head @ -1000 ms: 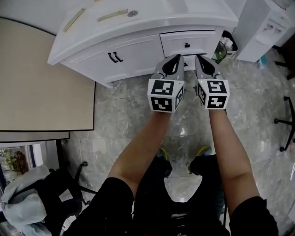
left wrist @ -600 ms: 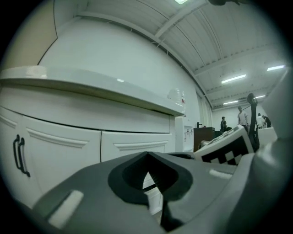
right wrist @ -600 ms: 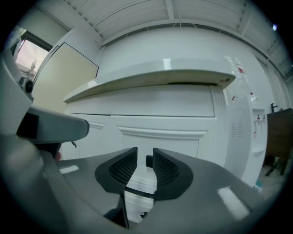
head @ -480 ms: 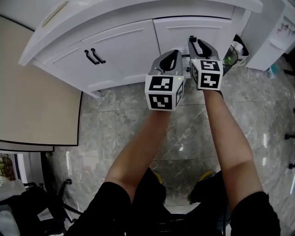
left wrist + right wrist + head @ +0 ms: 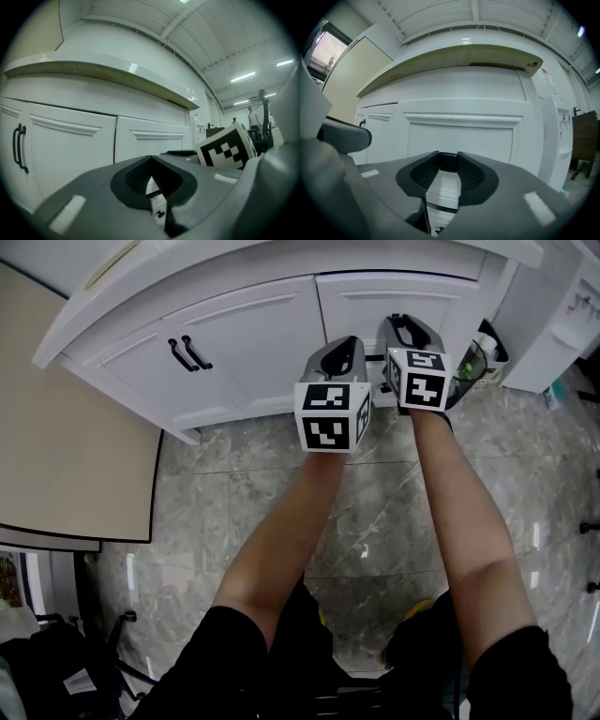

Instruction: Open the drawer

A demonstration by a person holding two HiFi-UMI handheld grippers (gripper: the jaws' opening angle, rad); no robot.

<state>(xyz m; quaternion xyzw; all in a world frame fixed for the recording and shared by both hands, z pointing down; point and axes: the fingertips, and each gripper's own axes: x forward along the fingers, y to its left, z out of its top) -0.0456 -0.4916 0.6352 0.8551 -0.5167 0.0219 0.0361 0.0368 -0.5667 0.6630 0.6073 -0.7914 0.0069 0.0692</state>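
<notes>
**Right hand-held gripper clamped on the drawer knob, left one closed and empty**

Right hand-held gripper [image 5: 447, 157]: jaws almost together. A small black knob [image 5: 446, 162] fills the gap at the tips, with both ribbed pads against it. The knob sits on the white drawer [image 5: 459, 138], at the low middle of the panel. The drawer front fills the right gripper view above the jaws, and its moulded frame is visible.

Head view: the right hand-held gripper [image 5: 401, 326] points straight at the drawer [image 5: 441, 298], tips at the front. The knob itself is hidden by the gripper body in this view. The drawer front looks flush with the cabinet face, with no gap seen.

Left hand-held gripper [image 5: 150, 174]: jaw tips meet, with only a thin wedge of gap behind them. Nothing is held. Through the wedge there is a white cabinet front and a tiny dark knob lower down.

In the head view the left hand-held gripper [image 5: 345, 348] is just left of the drawer's knob area, beside the right one. It is near the drawer's left edge and touches nothing that I can see.

The right gripper's marker cube [image 5: 227, 150] shows at the right of the left gripper view.

- **Above the drawer:** the white counter [image 5: 281, 259] overhangs it.
- **Left of the drawer:** cabinet doors [image 5: 234, 343] with a pair of black handles [image 5: 184, 354].
- **Below the drawer:** grey marble floor [image 5: 375, 512], with the person's forearms and knees over it.
</notes>
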